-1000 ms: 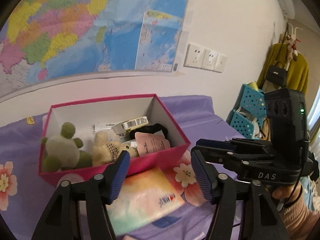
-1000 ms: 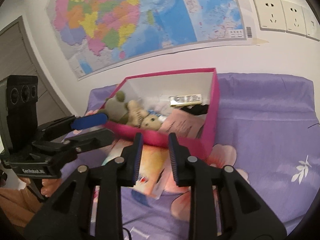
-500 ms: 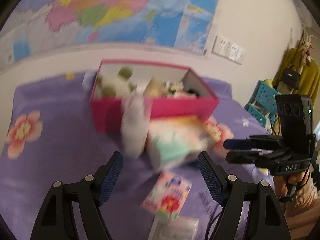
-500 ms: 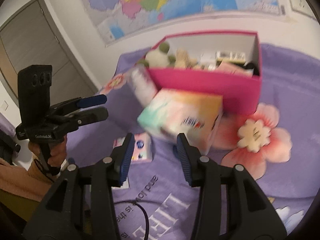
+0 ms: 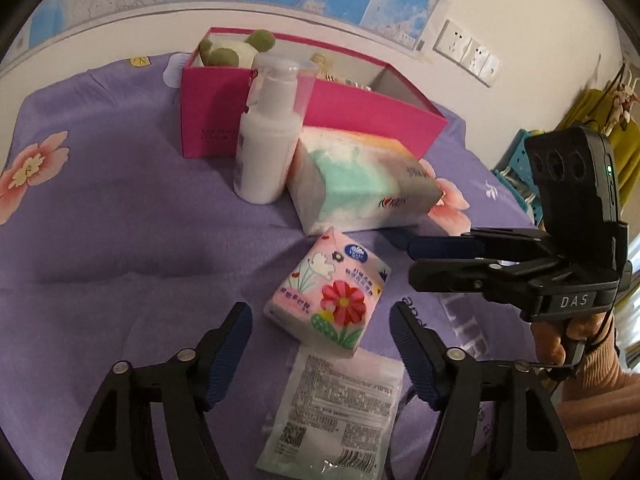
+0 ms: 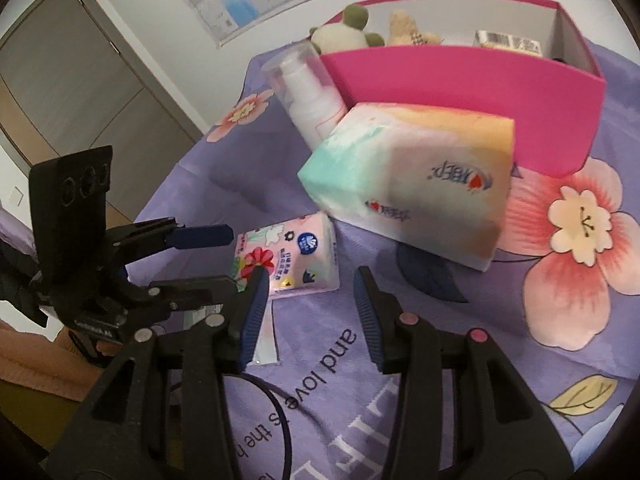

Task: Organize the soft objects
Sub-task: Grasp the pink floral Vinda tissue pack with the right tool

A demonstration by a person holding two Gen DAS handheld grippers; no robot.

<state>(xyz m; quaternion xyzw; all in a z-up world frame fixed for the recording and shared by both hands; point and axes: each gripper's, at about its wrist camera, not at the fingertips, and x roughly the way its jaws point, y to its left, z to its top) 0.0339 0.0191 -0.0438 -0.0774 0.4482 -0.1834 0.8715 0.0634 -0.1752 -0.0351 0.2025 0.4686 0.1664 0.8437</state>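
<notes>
A pink floral tissue pack (image 5: 332,292) (image 6: 288,256) lies on the purple sheet. My left gripper (image 5: 320,344) is open and empty just in front of it, above a white clear packet (image 5: 336,408). My right gripper (image 6: 310,308) is open and empty, just right of the floral pack; it also shows in the left wrist view (image 5: 444,260). A large pastel tissue pack (image 5: 360,184) (image 6: 412,184) lies against the pink box (image 5: 360,104) (image 6: 460,76). The box holds a green-eared plush (image 5: 228,50) (image 6: 344,30) and a tan bear (image 6: 408,26).
A white pump bottle (image 5: 272,132) (image 6: 308,96) stands beside the box's corner. The bed meets a wall with a map and sockets (image 5: 468,52). Blue baskets (image 5: 516,168) stand off the right edge. A grey door (image 6: 80,92) is at the left.
Both grippers have pulled back from the box and dropped lower. The floral pack and white packet have come into view, and both grippers have opened wider.
</notes>
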